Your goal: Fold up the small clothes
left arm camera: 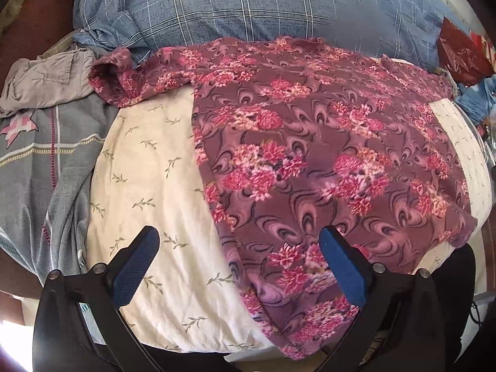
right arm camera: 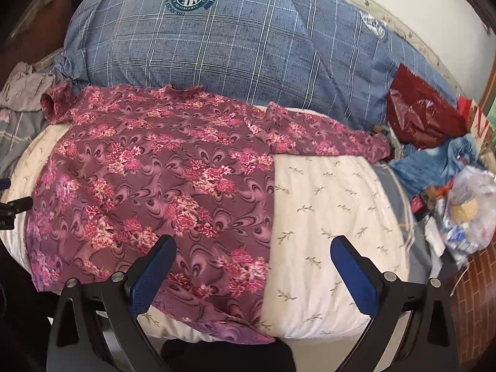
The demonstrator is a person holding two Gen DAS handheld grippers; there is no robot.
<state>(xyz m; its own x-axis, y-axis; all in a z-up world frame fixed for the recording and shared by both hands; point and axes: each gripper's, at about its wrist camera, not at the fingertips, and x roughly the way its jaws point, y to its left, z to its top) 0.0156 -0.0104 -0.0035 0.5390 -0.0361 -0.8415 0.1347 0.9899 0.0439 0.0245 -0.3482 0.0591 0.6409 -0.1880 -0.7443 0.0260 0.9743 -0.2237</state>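
I see both my left gripper and right gripper spread wide, empty, above the flat floral shirt.

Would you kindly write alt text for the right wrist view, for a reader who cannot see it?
A maroon floral shirt lies spread flat on a cream leaf-print cushion, one sleeve stretched right. The open right tool hovers over its hem, holding nothing. Behind lies a blue plaid pillow.

Blue plaid pillow badge: only "STARS" legible.
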